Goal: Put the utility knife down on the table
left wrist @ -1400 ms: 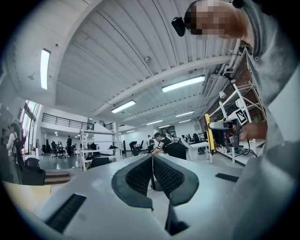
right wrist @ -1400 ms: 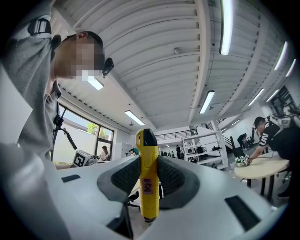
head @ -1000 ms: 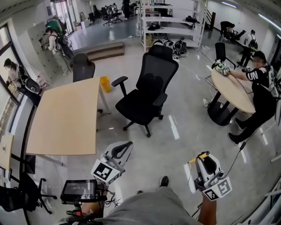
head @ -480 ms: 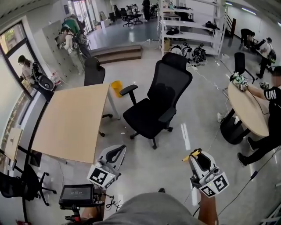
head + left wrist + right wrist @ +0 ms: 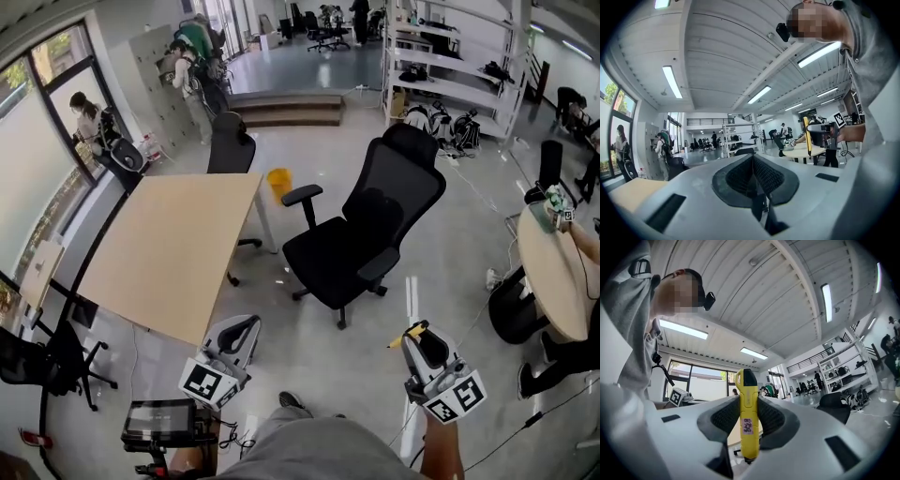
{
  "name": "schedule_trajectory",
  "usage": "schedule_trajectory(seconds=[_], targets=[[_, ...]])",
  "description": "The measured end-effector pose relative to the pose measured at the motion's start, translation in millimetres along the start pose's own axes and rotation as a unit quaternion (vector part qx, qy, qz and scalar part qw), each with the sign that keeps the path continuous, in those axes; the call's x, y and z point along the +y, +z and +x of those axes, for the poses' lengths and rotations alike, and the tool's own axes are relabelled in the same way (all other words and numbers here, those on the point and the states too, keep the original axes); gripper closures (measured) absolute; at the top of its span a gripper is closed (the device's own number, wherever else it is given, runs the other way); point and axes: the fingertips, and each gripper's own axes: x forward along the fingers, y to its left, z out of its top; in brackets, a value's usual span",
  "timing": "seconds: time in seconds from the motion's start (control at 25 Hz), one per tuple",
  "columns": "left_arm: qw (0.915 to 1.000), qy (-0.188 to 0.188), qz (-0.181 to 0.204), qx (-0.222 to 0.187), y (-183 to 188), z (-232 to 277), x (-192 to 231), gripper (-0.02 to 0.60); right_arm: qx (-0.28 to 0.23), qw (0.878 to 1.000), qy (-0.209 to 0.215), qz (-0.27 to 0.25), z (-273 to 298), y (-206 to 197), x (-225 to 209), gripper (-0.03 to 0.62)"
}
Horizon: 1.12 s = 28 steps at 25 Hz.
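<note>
I find the right gripper (image 5: pixel 747 414) clamped on a slim yellow plastic utility knife (image 5: pixel 746 437) with a black tip. The utility knife stands upright between the ribbed black pads (image 5: pixel 725 418), its tip above the jaws and its butt below them. A small printed label sits on its body. In the head view this gripper is held low at my right, over the polished grey floor (image 5: pixel 375 356), well apart from the light wooden rectangular table (image 5: pixel 169 253). The utility knife is in the air, not on the table. The left gripper (image 5: pixel 752 176) has its jaws pressed together with nothing between them; it is held low at my left, near the table's closest corner. A black mesh office chair (image 5: pixel 361 234) stands between that table and a round wooden table (image 5: pixel 548 272) at the right edge.
</note>
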Motion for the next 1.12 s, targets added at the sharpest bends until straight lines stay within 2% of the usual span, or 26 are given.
schedule_trajectory(seconds=[0.48, 0.64, 0.72, 0.8, 0.84, 0.96, 1.12], targets=[[0.9993, 0.024, -0.005, -0.028, -13.8, 27.8, 110.5, 0.575, 0.015, 1.0, 0.015, -0.02, 113.3, -9.1, -15.8, 0.477], [0.9991, 0.026, -0.008, -0.032, -26.3, 32.5, 150.0, 0.575, 0.003, 0.999, 0.016, -0.029, 153.8, -10.6, -15.3, 0.477], [0.9995, 0.028, -0.008, -0.014, -31.1, 36.3, 166.6, 0.575, -0.002, 0.999, 0.021, -0.03, 175.9, -8.4, -19.4, 0.477], [0.9987, 0.047, -0.014, 0.018, -34.1, 44.8, 179.6, 0.575, 0.006, 0.999, 0.044, -0.018, 203.5, -12.4, -33.0, 0.477], [0.9982, 0.055, -0.013, 0.019, -36.2, 55.4, 187.2, 0.575, 0.009, 0.998, 0.056, -0.012, 218.0, -19.3, -44.5, 0.477], [0.9976, 0.068, 0.011, -0.011, -44.2, 78.8, 213.0, 0.575, 0.011, 0.996, 0.084, -0.005, 255.9, -46.9, -65.8, 0.477], [0.9943, 0.106, 0.007, -0.011, -27.3, 35.1, 242.4, 0.575, 0.026, 0.991, 0.128, 0.004, 298.1, -37.5, -25.6, 0.477]])
